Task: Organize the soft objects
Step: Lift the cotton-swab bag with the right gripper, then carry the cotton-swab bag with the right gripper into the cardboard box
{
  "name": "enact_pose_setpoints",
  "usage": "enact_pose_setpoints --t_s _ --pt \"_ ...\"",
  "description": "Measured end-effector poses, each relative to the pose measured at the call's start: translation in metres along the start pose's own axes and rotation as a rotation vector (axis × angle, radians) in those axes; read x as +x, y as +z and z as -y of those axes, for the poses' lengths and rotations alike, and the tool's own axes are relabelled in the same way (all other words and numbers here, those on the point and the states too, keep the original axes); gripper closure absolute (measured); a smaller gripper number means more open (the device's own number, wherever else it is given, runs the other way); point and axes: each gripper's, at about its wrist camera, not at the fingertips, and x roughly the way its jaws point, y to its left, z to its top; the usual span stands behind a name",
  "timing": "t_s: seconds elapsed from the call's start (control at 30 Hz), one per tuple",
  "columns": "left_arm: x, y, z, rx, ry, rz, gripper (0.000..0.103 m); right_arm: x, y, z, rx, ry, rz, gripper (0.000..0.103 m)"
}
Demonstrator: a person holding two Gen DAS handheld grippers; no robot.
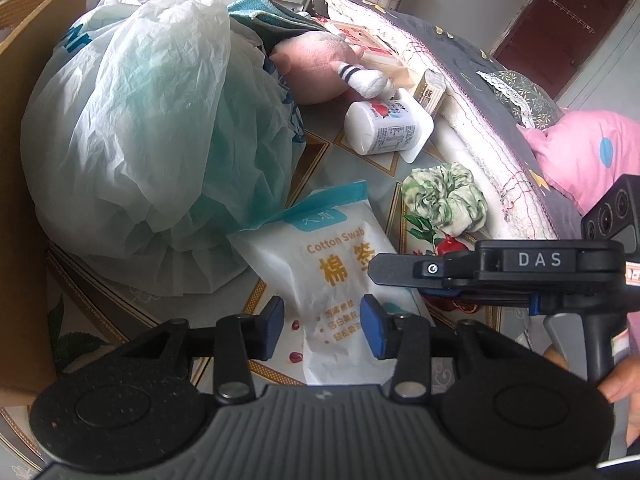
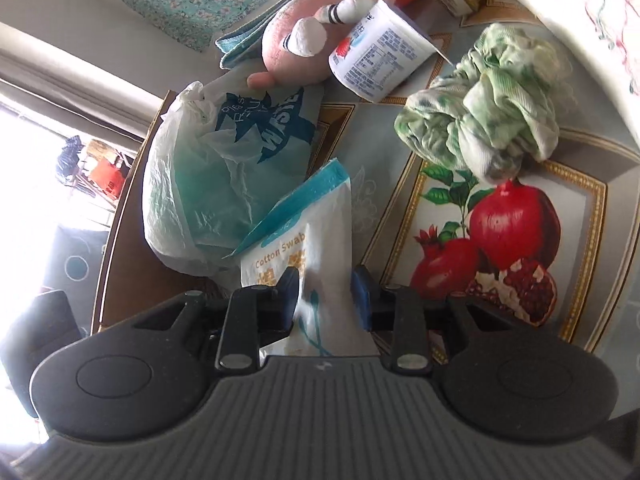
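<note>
A white cotton swab packet (image 1: 320, 264) with a teal top lies on the patterned tablecloth (image 2: 576, 184). In the right wrist view my right gripper (image 2: 326, 294) is shut on the packet (image 2: 320, 240), its blue pads pressing both sides. My left gripper (image 1: 323, 320) straddles the packet's lower end with its jaws open; a gap shows beside the left pad (image 1: 276, 318). The right gripper (image 1: 378, 270) comes in from the right. Nearby lie a crumpled green-white cloth (image 1: 444, 196) (image 2: 480, 108), a pink plush toy (image 1: 316, 68) (image 2: 288, 56) and a white plastic bag (image 1: 140, 120) (image 2: 208, 184).
A white tub (image 1: 384, 124) (image 2: 380, 60) lies on its side by the plush toy. A cardboard box (image 1: 24, 160) stands at the left behind the bag. A quilt (image 1: 472, 128) and a pink pillow (image 1: 580, 152) crowd the right. A hand (image 1: 624, 384) holds the right gripper's handle.
</note>
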Motion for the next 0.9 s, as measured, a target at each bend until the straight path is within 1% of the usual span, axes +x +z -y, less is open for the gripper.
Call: enact_pose_setpoints --t_s 0.03,0.1,0.13,0.2,0.3,0.53,0.63,0.73,0.8,0.9 --pt "0.000 0.000 0.000 -0.005 -0.002 0.004 0.061 0.000 0.000 0.003 0.024 0.020 -0.002 0.073" --pt "-0.002 0.000 0.001 -0.015 -0.005 0.015 0.066 0.000 -0.002 0.009 0.071 0.057 -0.009 0.073" --pt "-0.002 0.000 0.002 -0.014 -0.003 0.022 0.067 0.001 -0.003 0.012 0.094 0.073 -0.010 0.073" --pt "-0.005 0.001 0.005 0.000 0.004 0.032 0.070 -0.001 -0.007 0.015 0.115 0.086 -0.007 0.073" --pt "-0.010 0.001 0.011 0.019 -0.003 0.042 0.074 -0.008 -0.013 0.013 0.118 0.089 0.008 0.073" --pt "-0.034 -0.001 0.028 0.071 -0.024 0.092 0.075 -0.038 -0.023 0.001 0.108 0.120 0.069 0.073" --pt "-0.053 -0.001 0.036 0.096 -0.030 0.134 0.075 -0.053 -0.024 -0.013 0.079 0.140 0.097 0.073" --pt "-0.079 0.003 0.039 0.113 -0.020 0.189 0.076 -0.064 -0.018 -0.036 0.019 0.176 0.121 0.073" --pt "-0.097 0.008 0.039 0.123 0.000 0.232 0.076 -0.068 -0.011 -0.056 -0.029 0.206 0.133 0.073" --pt "-0.133 0.020 0.032 0.130 0.055 0.320 0.076 -0.064 0.002 -0.092 -0.109 0.265 0.140 0.073"
